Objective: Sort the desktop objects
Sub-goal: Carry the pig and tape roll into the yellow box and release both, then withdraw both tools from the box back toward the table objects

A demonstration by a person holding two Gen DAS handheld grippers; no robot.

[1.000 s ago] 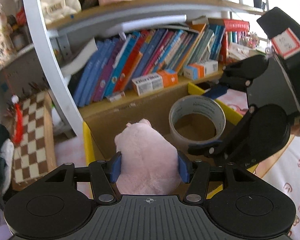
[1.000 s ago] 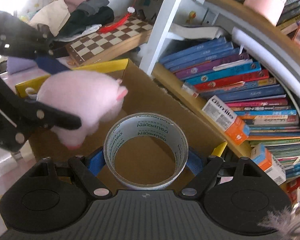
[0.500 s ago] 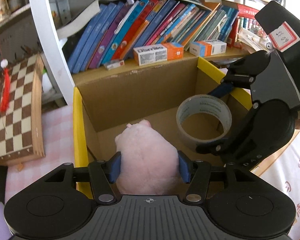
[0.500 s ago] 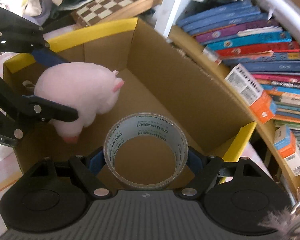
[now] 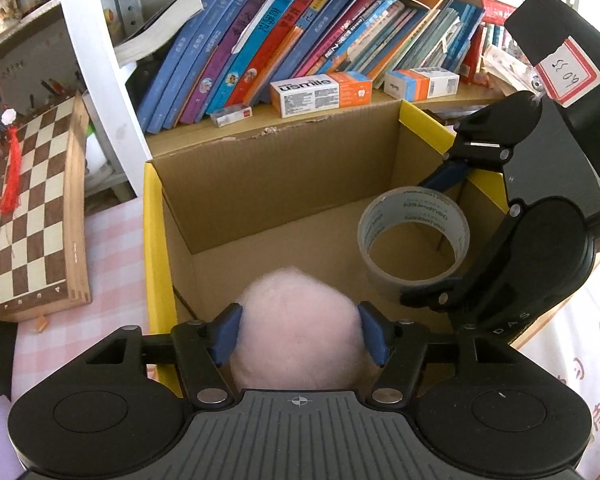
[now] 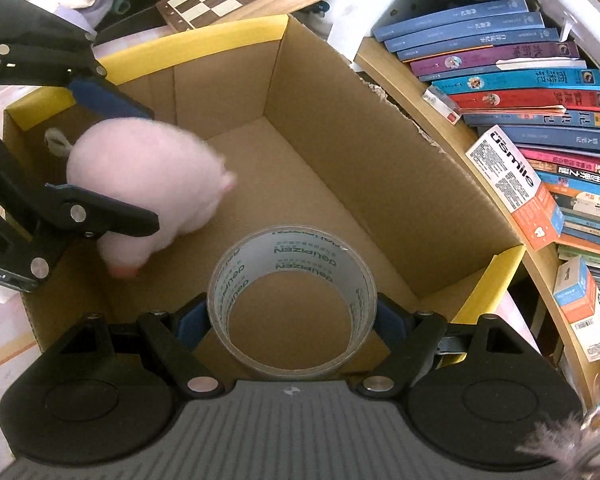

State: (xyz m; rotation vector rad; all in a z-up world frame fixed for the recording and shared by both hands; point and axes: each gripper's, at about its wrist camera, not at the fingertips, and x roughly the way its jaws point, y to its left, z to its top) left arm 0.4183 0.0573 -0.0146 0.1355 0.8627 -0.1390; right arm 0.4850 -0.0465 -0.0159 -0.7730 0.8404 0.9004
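An open cardboard box (image 5: 276,184) with yellow-taped rims stands against the bookshelf; it also shows in the right wrist view (image 6: 340,128). My left gripper (image 5: 300,330) holds a pink plush pig (image 5: 296,320) between its blue pads, low inside the box at its left side. The pig (image 6: 148,184) is slightly blurred in the right wrist view, with the left gripper (image 6: 112,164) around it. My right gripper (image 6: 292,320) is shut on a roll of clear packing tape (image 6: 292,300) inside the box at its right side. The tape (image 5: 414,240) and the right gripper (image 5: 440,236) show in the left wrist view.
A wooden chessboard (image 5: 40,216) lies left of the box on a pink checked cloth. A shelf of leaning books (image 5: 292,40) and small cartons (image 5: 320,94) runs behind the box. A white shelf post (image 5: 96,64) stands at its back left corner.
Both grippers have moved down into the box with the pig and the tape. The pig now looks blurred and sits lower between the left pads.
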